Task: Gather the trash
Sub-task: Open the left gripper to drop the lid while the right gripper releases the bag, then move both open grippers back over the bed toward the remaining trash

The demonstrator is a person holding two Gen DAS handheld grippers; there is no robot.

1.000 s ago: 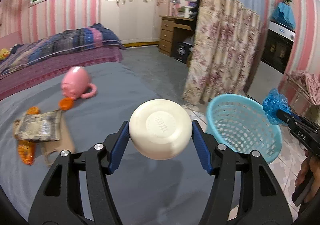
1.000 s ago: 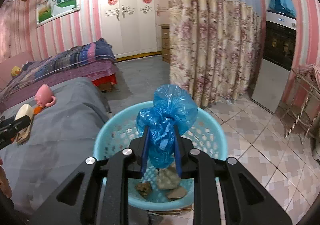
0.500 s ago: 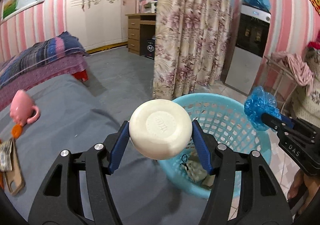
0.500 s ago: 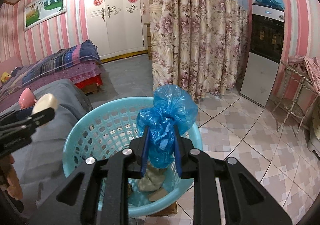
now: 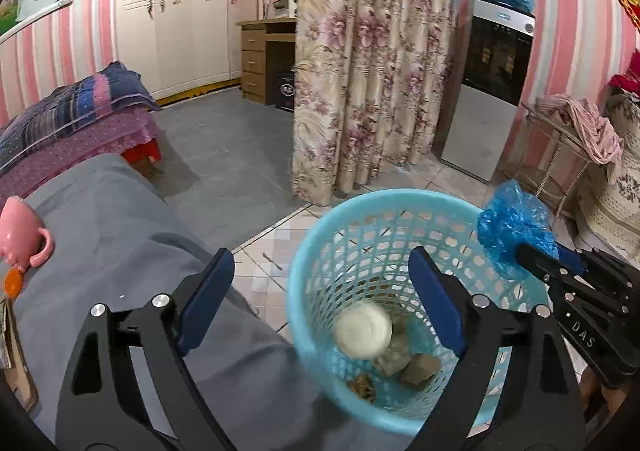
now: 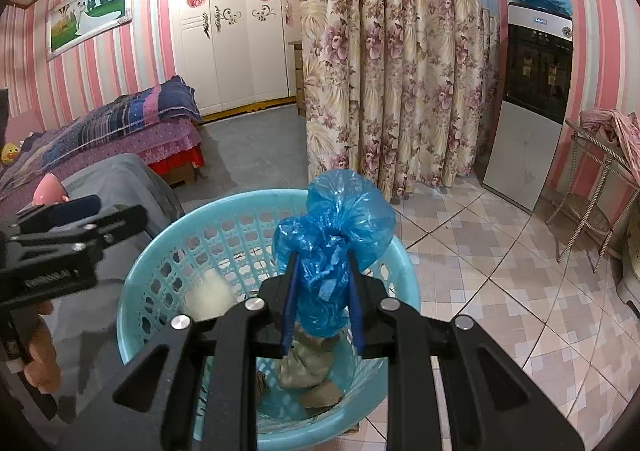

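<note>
1. Pink-striped bedroom here: a floral curtain in the middle, a white wardrobe at the back, and a grey-covered bed on the left, with tiled floor to the right.
2. Big change! A second ago the left gripper was pinching a round white lid-like piece between its blue pads; now its jaws stand spread wide with nothing between them.
3. And there it is, the white round piece, blurred, down inside the blue basket. It looks mid-fall or just landing among the crumpled brown scraps at the bottom.
4. That's one item collected, I'd say. The left side is free to go back for more.
5. Over to the right gripper: its jaws are pressed onto a crumpled blue plastic bag, and it has crept from beside the basket to right above the opening.
6. The bag hangs over the rim, so letting go next should land it, though light plastic may drift.
7. Left behind on the bed: a pink mug and an orange bit beside it, well apart from the basket.
</note>
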